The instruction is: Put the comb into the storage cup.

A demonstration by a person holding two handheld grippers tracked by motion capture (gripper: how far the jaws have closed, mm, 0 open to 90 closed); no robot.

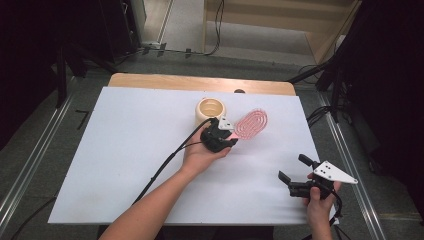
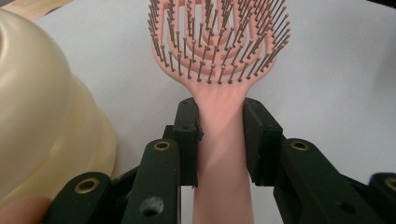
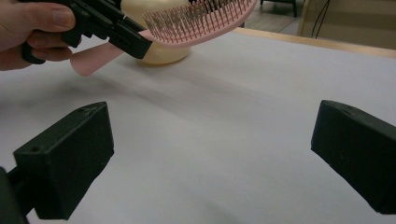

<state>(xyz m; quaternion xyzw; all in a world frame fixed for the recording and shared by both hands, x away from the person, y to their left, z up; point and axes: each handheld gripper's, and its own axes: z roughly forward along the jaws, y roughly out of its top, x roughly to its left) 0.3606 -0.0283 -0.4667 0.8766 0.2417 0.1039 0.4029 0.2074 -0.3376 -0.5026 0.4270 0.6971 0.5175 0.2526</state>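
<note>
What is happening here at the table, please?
A person works at a white table with a gripper in each hand. The left gripper is shut on the handle of a pink hairbrush and holds it lifted off the table, bristles up, beside a cream-coloured pot. The right gripper stands open with nothing between its jaws, apart at the near right side of the table.

Smooth pink plastic hairbrush — glossy cream plastic bowl, matt white paper-like tabletop.
</note>
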